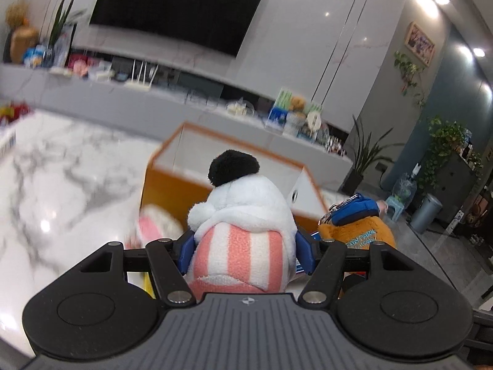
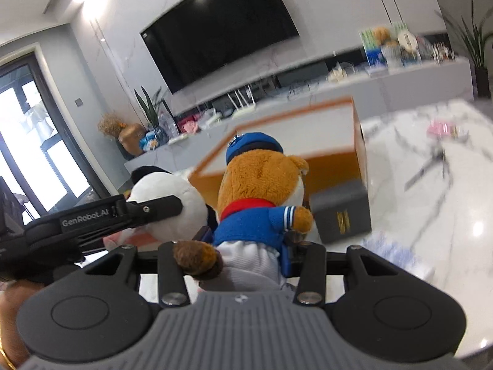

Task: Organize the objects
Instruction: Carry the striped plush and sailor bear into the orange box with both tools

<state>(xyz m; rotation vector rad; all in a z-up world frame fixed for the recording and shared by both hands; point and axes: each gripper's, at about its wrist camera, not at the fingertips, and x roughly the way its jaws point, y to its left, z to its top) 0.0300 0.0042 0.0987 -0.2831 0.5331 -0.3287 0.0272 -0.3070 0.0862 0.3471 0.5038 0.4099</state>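
My left gripper [image 1: 245, 254] is shut on a white panda plush [image 1: 246, 212] with a black ear and pink-striped clothes, held upright above the marble table [image 1: 61, 185]. My right gripper [image 2: 246, 251] is shut on a brown bear plush [image 2: 262, 191] in a blue cap and blue shirt. The bear also shows at the right in the left wrist view [image 1: 357, 225]; the panda [image 2: 166, 197] and the left gripper's arm show at the left in the right wrist view. An open orange box [image 1: 185, 185] with a white inside stands just beyond both toys, and shows in the right wrist view [image 2: 336, 166].
A small grey box [image 2: 343, 215] stands against the orange box. A pink packet [image 2: 443, 129] and dark thin items lie further right on the table. A pink-and-white plush piece [image 1: 157, 228] lies left of the panda. A TV wall and cluttered shelf [image 1: 154, 77] lie behind.
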